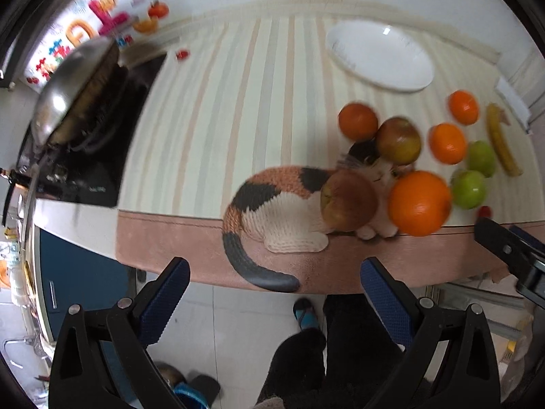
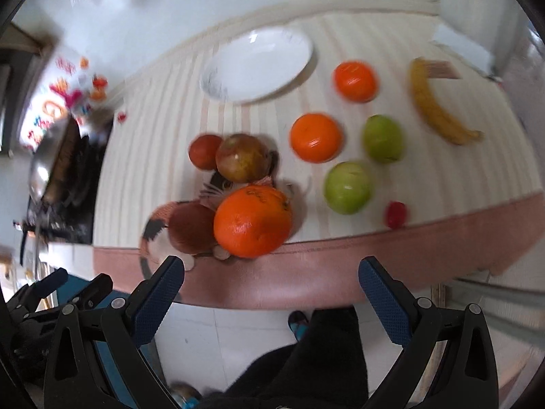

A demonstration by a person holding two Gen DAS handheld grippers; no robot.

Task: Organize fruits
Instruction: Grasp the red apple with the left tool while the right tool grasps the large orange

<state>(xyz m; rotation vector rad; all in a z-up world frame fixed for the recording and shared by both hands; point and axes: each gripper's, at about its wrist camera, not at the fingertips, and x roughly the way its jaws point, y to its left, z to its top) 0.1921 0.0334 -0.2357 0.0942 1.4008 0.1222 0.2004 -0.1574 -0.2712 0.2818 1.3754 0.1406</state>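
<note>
Fruit crowded the worktop's front edge; both grippers hung empty, jaws spread.

The big orange (image 2: 252, 221) and a reddish apple (image 2: 191, 227) sat on a knitted cat mat (image 1: 282, 208) overhanging that edge, so a clumsy nudge from the left gripper (image 1: 274, 281) or right gripper (image 2: 271, 279) would likely have rolled them off. The white plate (image 2: 259, 68), toward the back edge, held nothing; green apples (image 2: 347, 187) and a banana (image 2: 436, 102) lay loose.

Orange fruit (image 2: 252, 221) on striped cream cloth (image 2: 163, 129).
</note>
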